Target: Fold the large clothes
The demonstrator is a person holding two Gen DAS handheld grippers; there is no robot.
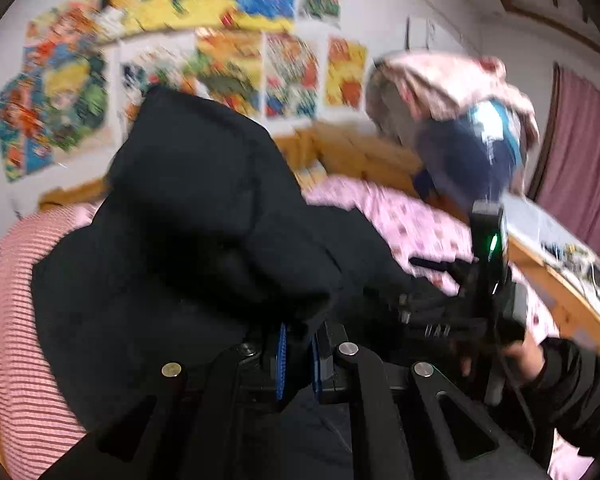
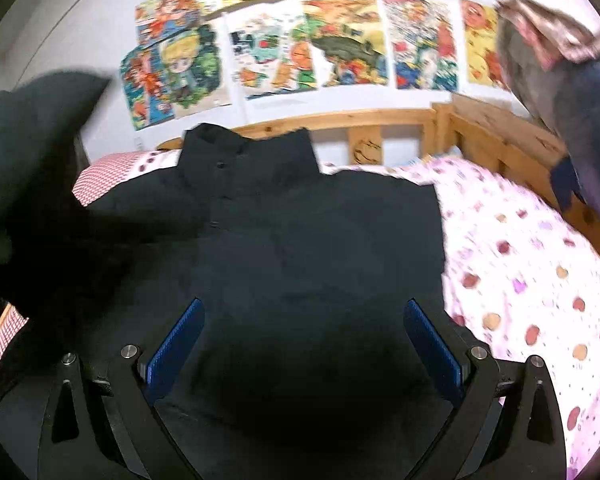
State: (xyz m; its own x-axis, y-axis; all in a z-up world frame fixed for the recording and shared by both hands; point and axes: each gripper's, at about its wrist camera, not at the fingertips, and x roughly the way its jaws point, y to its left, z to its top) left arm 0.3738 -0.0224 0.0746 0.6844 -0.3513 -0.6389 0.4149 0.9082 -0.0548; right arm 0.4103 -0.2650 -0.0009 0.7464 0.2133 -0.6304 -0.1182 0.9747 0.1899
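The left gripper (image 1: 298, 354) has its blue-padded jaws pinched together on a fold of the black jacket (image 2: 300, 240), lifting that part above the bed (image 2: 540, 280), while the right gripper (image 2: 304, 344) hovers over the jacket's lower body with its jaws spread wide and nothing between them. The jacket lies spread on the bed, collar toward the wooden headboard (image 2: 380, 120), with pink patterned bedding to its right. Beyond the jacket, colourful posters (image 2: 300, 40) cover the wall.
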